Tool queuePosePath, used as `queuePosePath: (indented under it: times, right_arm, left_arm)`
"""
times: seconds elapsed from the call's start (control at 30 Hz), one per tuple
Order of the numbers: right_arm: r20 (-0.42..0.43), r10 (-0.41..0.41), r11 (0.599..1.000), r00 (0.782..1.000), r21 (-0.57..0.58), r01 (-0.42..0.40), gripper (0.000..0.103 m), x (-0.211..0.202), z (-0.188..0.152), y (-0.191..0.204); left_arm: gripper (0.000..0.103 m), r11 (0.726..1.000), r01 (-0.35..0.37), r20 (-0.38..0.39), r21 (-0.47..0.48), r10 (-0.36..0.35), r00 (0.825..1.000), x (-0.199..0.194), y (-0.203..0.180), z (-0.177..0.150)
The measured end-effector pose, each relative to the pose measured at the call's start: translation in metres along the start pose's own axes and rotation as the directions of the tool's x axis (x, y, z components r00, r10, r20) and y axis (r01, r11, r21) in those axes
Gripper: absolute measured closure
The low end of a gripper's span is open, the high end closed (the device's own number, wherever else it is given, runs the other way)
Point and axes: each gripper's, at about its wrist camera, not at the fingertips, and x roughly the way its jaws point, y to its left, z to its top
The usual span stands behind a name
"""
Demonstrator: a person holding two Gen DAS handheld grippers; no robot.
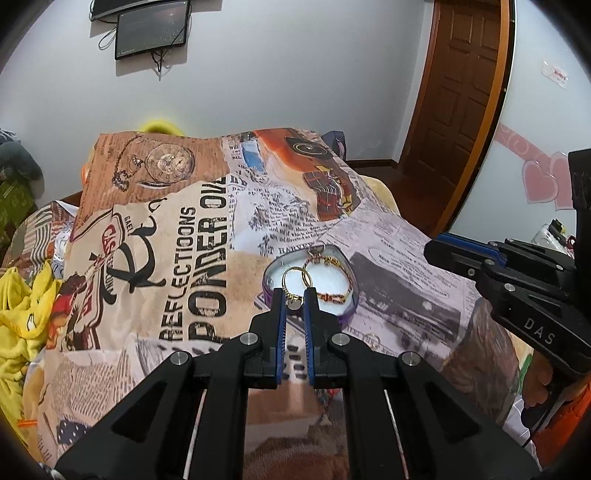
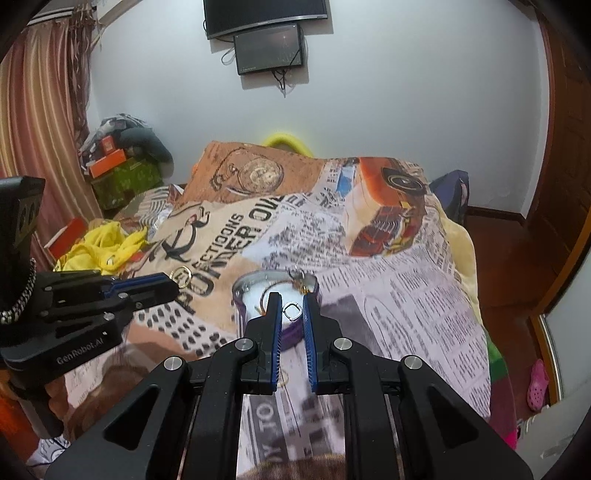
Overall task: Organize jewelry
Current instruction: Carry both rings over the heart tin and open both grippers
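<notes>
Earrings [image 1: 295, 284] half-hidden between left hand-held gripper [image 1: 295, 295] fingertips; tin [image 1: 347, 266] partly occluded.

Left wrist cam: sits behind left gripper [image 1: 295, 295], looks fwd and a bit down along the fingers, close above bed cover [image 1: 177, 258], twd far wall with monitors [image 1: 149, 31]. Shows right gripper [image 1: 436, 251] entering from right edge.

Right wrist cam: same kind of mount behind right gripper [image 2: 293, 301], similar heading and closeness, set more to the right. Shows left gripper [image 2: 173, 286] at left edge.

Shared by both: purple tin [image 1: 347, 299] [image 2: 240, 295] just ahead of fingertips, printed cover [image 2: 388, 277], monitors [image 2: 269, 48], yellow clothes [image 1: 18, 314] [image 2: 99, 247].
</notes>
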Motion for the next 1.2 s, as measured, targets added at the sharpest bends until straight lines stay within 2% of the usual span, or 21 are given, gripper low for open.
queuePosePath:
  times: [0.57,0.9,1.2]
  right_arm:
    - [-0.026,0.039,0.999,0.999,-0.022,-0.039,0.093,0.044,0.016,0.004]
    - [-0.106,0.071,0.997,0.992,-0.002,-0.071,0.093,0.076,0.009,-0.002]
    - [-0.158,0.079,0.997,0.984,0.009,-0.079,0.093,0.091,0.005,-0.003]
  left_arm:
    - [0.095,1.0,-0.016,-0.019,0.015,0.016,1.0,0.044,0.011,0.023]
    - [0.095,0.999,0.045,-0.108,-0.009,-0.046,0.993,0.081,0.018,0.022]
    - [0.095,0.998,0.064,-0.133,0.007,-0.062,0.989,0.093,0.012,0.02]
